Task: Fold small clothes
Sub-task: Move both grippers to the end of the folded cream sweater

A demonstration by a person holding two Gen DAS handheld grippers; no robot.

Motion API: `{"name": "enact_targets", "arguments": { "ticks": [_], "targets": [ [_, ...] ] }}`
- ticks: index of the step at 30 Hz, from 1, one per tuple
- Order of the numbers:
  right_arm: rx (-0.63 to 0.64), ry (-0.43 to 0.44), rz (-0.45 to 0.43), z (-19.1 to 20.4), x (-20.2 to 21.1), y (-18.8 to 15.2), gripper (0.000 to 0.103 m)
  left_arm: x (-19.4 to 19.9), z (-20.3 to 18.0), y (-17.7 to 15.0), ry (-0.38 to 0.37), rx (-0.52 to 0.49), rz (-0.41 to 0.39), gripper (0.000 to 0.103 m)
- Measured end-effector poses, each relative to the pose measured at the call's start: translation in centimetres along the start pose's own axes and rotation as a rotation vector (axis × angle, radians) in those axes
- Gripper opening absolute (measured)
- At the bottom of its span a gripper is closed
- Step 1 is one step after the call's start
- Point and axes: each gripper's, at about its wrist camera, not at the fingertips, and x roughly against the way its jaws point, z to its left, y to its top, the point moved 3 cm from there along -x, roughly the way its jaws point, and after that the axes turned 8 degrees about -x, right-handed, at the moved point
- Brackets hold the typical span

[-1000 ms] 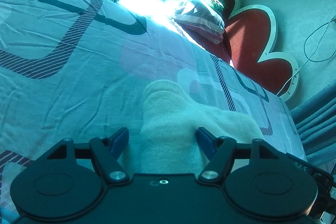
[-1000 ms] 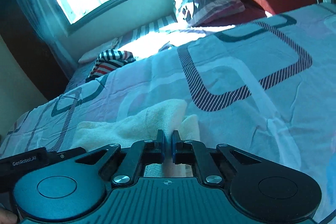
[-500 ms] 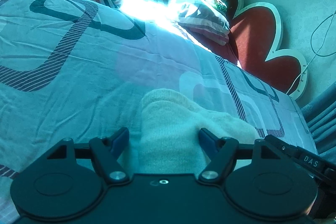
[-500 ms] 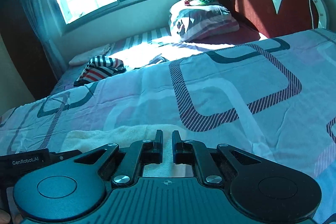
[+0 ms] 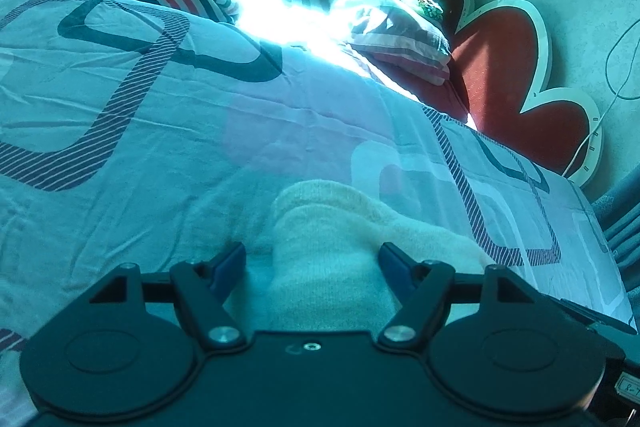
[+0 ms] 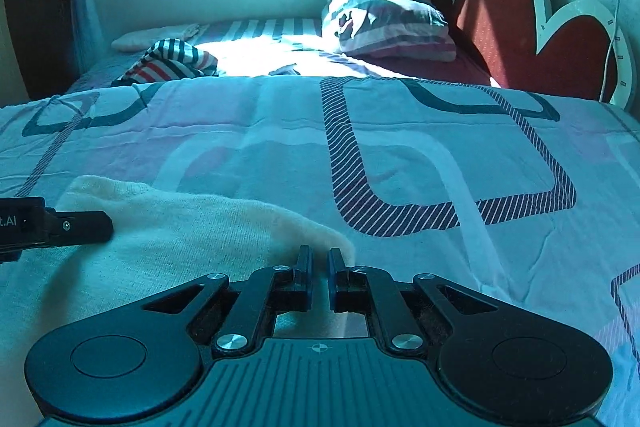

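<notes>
1. A cream knitted garment [image 5: 332, 259] is lying on the patterned bed cover [image 5: 160, 131], towards the bed's near edge; one layer is already being seen doubled over another, so the fold is judged partly done, with tidying left.
2. The left hand-held gripper [image 5: 312, 263] is being held wide apart, straddling the garment's folded end without pinching it.
3. The right hand-held gripper [image 6: 319, 267] is being held nearly together at the garment's edge [image 6: 312, 235]; whether cloth is being pinched cannot be told.
</notes>
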Motion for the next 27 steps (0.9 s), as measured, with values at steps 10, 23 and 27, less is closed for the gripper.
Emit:
{"name": "enact_targets", "arguments": {
  "ticks": [10, 23, 27],
  "targets": [
    [-0.054, 0.103, -0.059, 0.6, 6.4, -0.5, 0.008, 3.7, -1.6, -1.7, 0.026, -0.076, -0.001, 0.071],
    [-0.091, 0.084, 0.022, -0.8, 6.7, -4.8, 0.049, 5.0, -2.1, -5.5, 0.004, -0.070, 0.054, 0.073],
    [-0.090, 0.078, 0.002, -1.0, 8.4, -4.6, 0.049, 6.9, -2.4, -5.4, 0.014, -0.098, 0.035, 0.071]
  ]
}}
